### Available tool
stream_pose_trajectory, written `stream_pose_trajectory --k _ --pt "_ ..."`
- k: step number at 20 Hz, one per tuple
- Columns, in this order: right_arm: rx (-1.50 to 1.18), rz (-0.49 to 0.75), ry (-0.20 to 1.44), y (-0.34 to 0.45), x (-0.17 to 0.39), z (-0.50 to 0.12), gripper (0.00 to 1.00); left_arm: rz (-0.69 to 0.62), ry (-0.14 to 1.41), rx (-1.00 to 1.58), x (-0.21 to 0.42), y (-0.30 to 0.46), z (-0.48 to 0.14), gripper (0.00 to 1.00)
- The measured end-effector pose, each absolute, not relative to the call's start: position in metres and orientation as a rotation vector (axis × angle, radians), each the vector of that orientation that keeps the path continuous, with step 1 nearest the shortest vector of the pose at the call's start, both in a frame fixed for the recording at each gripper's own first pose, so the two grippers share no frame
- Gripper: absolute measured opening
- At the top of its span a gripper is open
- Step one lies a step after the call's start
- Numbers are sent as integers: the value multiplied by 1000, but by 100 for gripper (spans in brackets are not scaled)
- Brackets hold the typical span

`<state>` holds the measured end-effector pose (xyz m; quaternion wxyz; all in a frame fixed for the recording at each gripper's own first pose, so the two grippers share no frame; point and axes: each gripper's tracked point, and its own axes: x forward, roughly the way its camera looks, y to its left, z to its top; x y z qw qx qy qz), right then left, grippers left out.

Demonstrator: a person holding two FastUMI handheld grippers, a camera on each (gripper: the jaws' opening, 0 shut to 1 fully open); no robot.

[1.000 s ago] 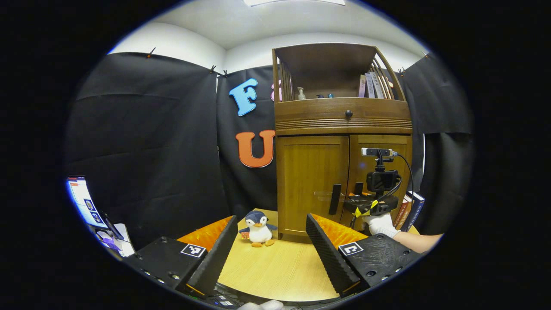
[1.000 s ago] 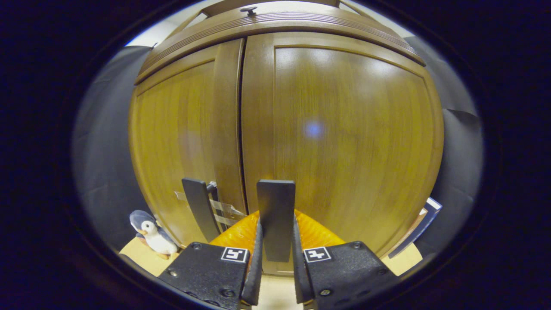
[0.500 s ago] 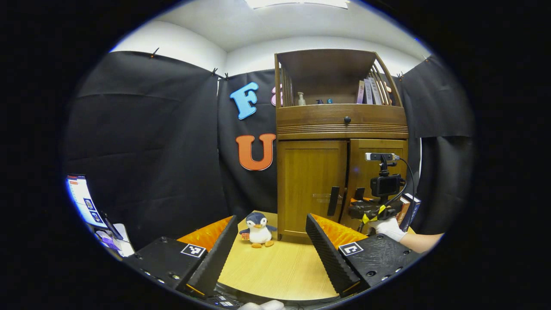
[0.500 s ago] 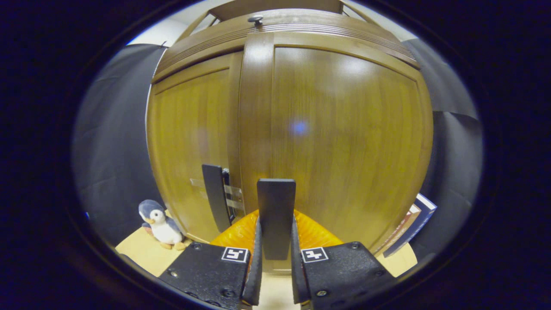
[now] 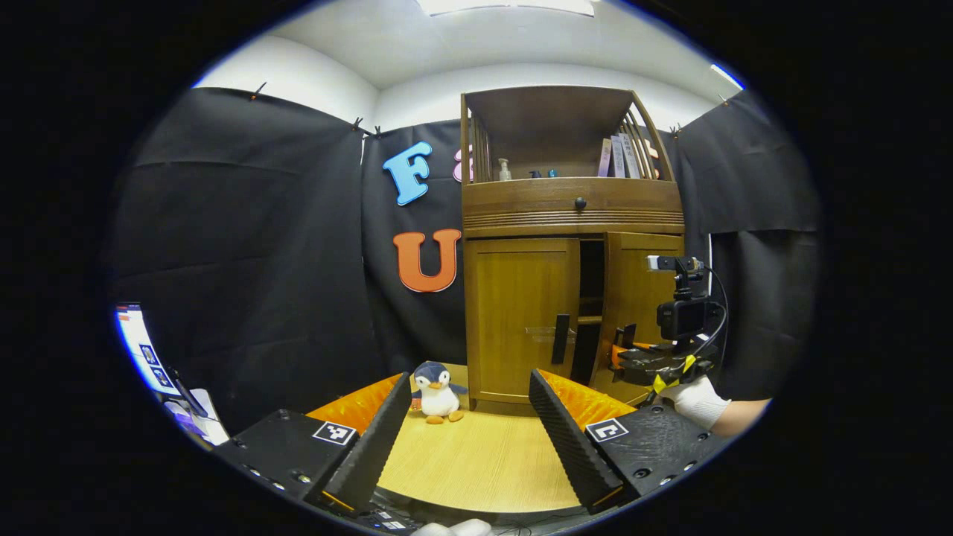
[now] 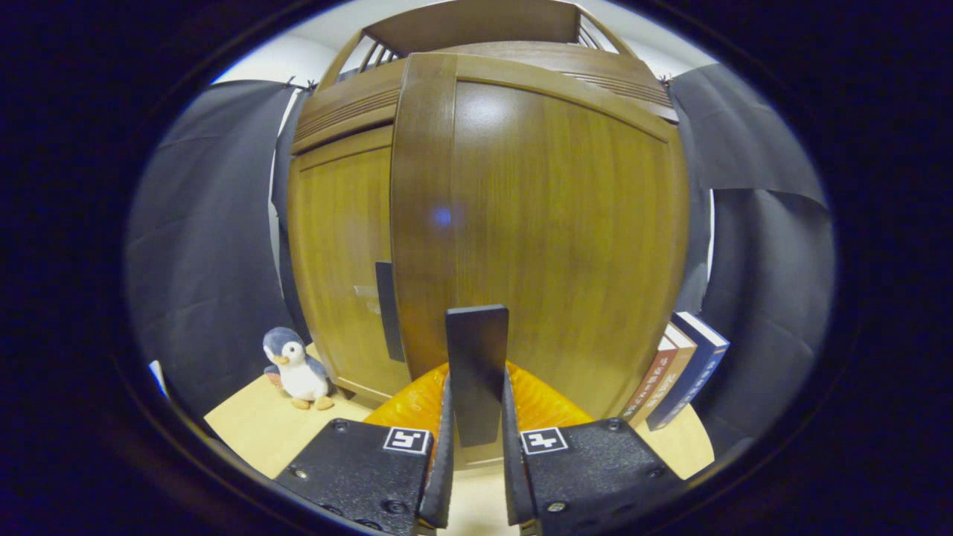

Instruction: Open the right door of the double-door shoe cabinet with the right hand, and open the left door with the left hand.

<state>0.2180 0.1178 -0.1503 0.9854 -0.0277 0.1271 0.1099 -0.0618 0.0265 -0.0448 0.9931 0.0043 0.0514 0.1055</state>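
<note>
The wooden shoe cabinet (image 5: 572,216) stands at the back of the table. Its left door (image 5: 520,320) is closed, with a dark vertical handle (image 5: 560,339). The right door (image 5: 646,290) stands partly open, and a dark gap shows shelves inside. My right gripper (image 5: 624,350), held by a gloved hand (image 5: 698,402), is at that door's handle. In the right gripper view the right door (image 6: 551,223) is close in front, and my right gripper (image 6: 476,394) is shut on its dark handle (image 6: 476,357). My left gripper (image 5: 469,439) hangs open over the table, well short of the cabinet.
A plush penguin (image 5: 437,391) sits on the round wooden table (image 5: 484,461) by the cabinet's left front corner. Several books (image 6: 679,372) lean against the cabinet's right side. Bottles and books stand on the top shelf. A screen (image 5: 141,346) is at the far left.
The right door has swung out from closed to partly open, with my right gripper still shut on its handle. My left gripper stayed open and drew back slightly.
</note>
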Motion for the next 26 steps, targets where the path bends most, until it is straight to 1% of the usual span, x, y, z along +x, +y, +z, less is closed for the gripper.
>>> stream_pose_trajectory --k 4,7,8,9,14,15,18,23,25,26 --pt "-50 209 256 95 192 -149 31 180 97 9 -64 22 -44 96" --pt "-44 201 260 79 178 -148 29 151 95 8 -62 16 -45 96" --pt "-43 194 259 73 173 -148 29 141 93 9 -62 13 -45 100" --pt "-43 185 258 67 169 -148 29 131 91 11 -61 10 -44 96" --pt "-36 143 253 38 151 -148 24 76 83 14 -57 -3 -43 96" --pt "-34 132 253 31 148 -147 25 65 82 13 -56 -5 -43 96" --pt "-24 96 255 10 141 -147 21 35 80 11 -56 -11 -42 96" --pt "-9 83 251 -20 135 -145 15 -14 78 8 -54 -24 -43 96" --pt "-5 60 245 -36 135 -145 13 -28 79 7 -51 -32 -43 96" --pt "-4 45 243 -44 136 -145 11 -36 77 7 -50 -34 -43 100"
